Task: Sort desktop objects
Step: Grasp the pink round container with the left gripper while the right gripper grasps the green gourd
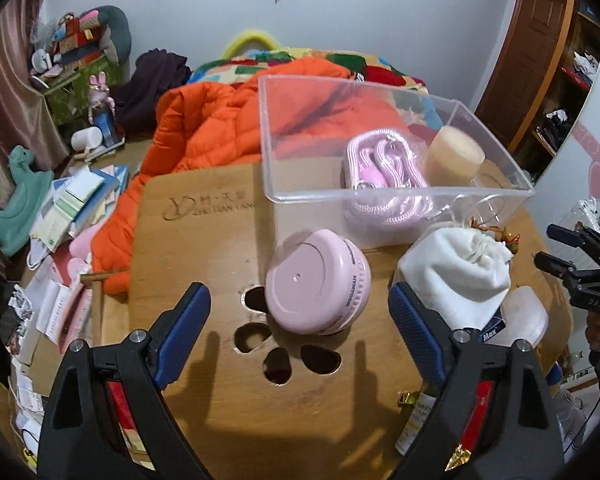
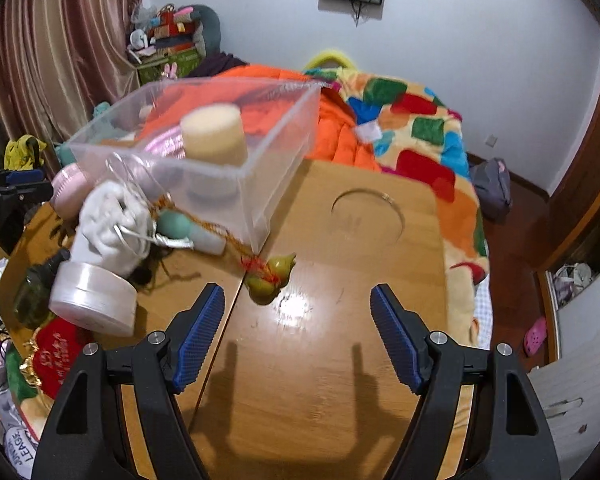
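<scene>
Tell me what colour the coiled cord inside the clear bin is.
The coiled cord is light pink, resting in the clear plastic bin. It shows best in the left wrist view.

A lived-in bedroom at home: beyond the open jaws lies a bed [image 2: 420, 128] under a bright patchwork blanket [image 1: 320, 60], an orange quilted jacket [image 1: 220, 120] heaped on it, with pink curtains [image 2: 60, 60] off to their left, stuffed toys [image 1: 88, 36] piled there too.

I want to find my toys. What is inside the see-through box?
Inside the clear box you can see a coiled pink cord and a cream round tub beside it. Anything lying underneath those two is covered, so that part cannot be seen.
</scene>
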### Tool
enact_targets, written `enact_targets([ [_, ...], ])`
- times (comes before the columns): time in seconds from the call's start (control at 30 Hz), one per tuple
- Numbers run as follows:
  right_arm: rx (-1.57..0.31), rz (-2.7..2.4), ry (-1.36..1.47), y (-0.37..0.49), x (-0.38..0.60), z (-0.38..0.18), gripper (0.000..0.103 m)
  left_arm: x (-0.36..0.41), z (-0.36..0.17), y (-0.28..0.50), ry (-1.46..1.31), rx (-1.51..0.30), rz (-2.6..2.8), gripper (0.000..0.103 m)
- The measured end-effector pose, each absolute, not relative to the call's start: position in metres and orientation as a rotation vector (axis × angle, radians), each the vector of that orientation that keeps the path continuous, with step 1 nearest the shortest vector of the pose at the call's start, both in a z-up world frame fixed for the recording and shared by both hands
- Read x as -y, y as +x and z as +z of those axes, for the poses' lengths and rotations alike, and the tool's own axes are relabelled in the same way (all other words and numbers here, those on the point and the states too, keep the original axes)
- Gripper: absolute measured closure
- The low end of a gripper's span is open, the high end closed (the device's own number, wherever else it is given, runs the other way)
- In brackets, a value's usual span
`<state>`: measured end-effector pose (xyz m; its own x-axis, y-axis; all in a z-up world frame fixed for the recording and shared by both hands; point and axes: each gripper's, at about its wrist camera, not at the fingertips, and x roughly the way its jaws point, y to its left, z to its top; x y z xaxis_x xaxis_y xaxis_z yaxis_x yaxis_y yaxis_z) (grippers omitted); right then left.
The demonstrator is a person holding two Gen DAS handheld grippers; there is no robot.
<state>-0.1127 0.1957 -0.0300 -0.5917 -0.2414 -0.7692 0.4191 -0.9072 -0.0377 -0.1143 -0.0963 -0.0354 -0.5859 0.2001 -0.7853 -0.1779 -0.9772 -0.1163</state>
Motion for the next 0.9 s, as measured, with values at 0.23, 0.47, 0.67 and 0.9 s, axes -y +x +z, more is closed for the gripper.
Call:
enact_targets([
  [0.23,-0.230,-2.430,1.208,-0.128,-0.189,-0.047,0.046,0.086,-0.044,-0.128,-1.333,0.046,2.589,0.012],
  [0.47,-0.184,-2.396,1.248,-0.140,-0.187,-0.056,0.064,0.083,-0.048,-0.137,-1.335,0.051,2.603,0.028],
  [0.67,-0.166,-2.389,1.246,-0.143,-0.182,-0.056,0.073,0.084,-0.056,-0.139,-1.357,0.073,2.617,0.040],
  [0.9,-0.235,-2.411,1.217,-0.139,-0.175,-0.055,0.077,0.081,-0.055,-0.136,-1.338,0.083,2.641,0.040],
])
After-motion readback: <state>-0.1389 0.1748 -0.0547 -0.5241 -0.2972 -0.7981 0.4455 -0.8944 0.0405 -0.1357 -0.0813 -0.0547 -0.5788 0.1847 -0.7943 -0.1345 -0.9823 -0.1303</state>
